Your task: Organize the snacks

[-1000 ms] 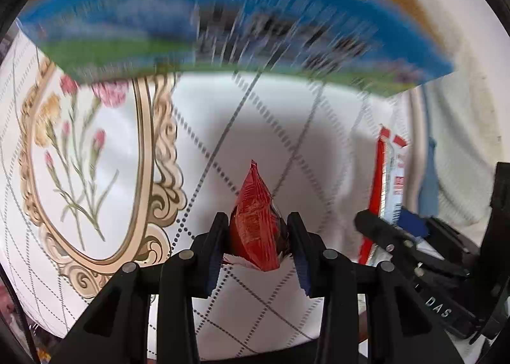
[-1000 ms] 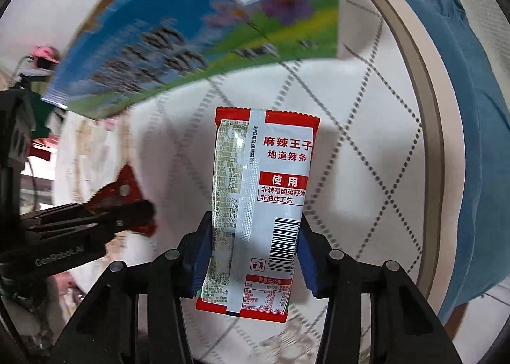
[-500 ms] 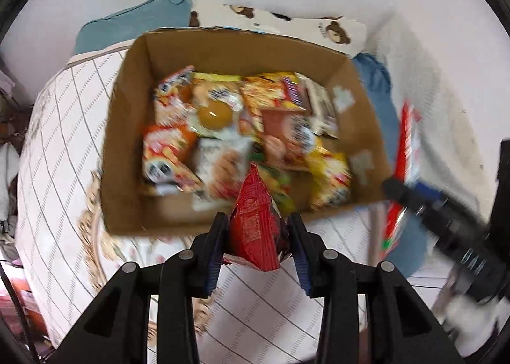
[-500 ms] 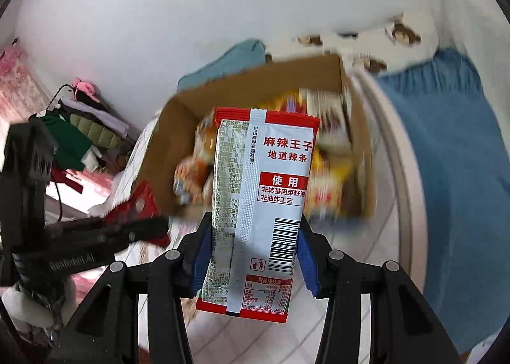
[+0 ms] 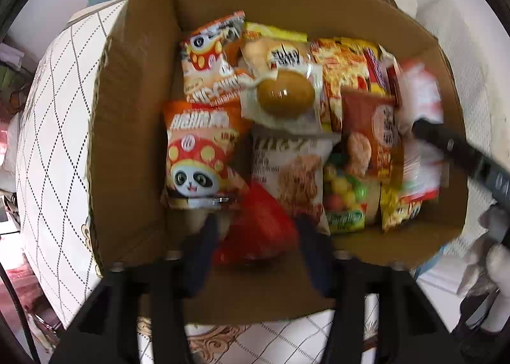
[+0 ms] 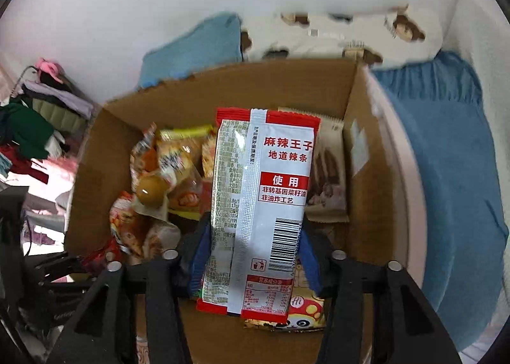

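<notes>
- Cardboard box (image 5: 127, 128) is sitting on a white quilted cover (image 5: 54, 147), packed with snack packets.
- Left gripper (image 5: 255, 236) is hovering over the box's near edge; its fingers look spread wider than the small red packet (image 5: 255, 224) between them, but motion blur is hiding contact, so cannot tell if it is gripping.
- Panda-print packets (image 5: 197, 160) are lying at the box's left, an egg packet (image 5: 283, 93) in the middle, a candy bag (image 5: 344, 192) nearer front right.
- Right gripper (image 6: 251, 255) is clamping a long red-and-white spicy strip packet (image 6: 261, 204), holding it upright over the box's right half.
- Blue blanket (image 6: 446, 173) is lying right of the box.
</notes>
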`<state>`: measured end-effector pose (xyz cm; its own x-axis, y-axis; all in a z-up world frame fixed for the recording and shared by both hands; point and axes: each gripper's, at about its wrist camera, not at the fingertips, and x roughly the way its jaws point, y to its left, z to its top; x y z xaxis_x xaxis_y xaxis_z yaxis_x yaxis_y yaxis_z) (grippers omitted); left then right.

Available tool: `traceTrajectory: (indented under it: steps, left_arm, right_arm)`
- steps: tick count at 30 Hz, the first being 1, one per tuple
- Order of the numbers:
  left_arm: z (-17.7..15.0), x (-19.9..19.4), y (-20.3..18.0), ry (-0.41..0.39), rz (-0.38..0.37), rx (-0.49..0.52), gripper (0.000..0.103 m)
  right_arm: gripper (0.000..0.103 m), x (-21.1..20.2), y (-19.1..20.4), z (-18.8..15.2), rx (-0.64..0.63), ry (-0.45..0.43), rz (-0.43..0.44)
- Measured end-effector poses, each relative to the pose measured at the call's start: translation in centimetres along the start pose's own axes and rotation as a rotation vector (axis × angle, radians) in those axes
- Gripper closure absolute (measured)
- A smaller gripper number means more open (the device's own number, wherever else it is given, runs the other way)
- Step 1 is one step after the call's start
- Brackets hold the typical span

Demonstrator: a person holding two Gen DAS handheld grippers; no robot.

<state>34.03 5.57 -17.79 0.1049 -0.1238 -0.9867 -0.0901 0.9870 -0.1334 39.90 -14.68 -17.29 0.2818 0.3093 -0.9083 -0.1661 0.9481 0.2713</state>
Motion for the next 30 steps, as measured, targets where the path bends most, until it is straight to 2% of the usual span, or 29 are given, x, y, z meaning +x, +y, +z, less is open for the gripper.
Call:
traceTrajectory:
  steps: [2, 3, 11, 20, 30]
  left_arm:
    - [0.2, -0.1, -0.2, -0.01, -0.003, -0.004, 0.012]
    - [0.3, -0.2, -0.2, -0.015, -0.011, -0.009, 0.009]
    - [0.9, -0.7, -0.8, -0.061, 0.017, -0.017, 0.007]
    - [1.5, -1.1, -0.8, -0.142, 0.106, -0.022, 0.007]
    - [0.4, -3.4, -1.6, -0.231, 0.108, -0.011, 0.007]
  right_arm:
    - [0.006, 1.1, -0.1, 0.2, -0.003, 0.026, -0.017]
    - [0.005, 1.2, -0.1, 0.1, -0.002, 0.028, -0.026]
    - [0.003, 1.2, -1.3, -0.8, 0.043, 0.039, -0.049]
    - [0.003, -0.3, -0.2, -3.5, -0.004, 0.019, -0.155]
    - [0.003, -3.2, 0.4, -4.5, 0.004, -0.037, -0.169]
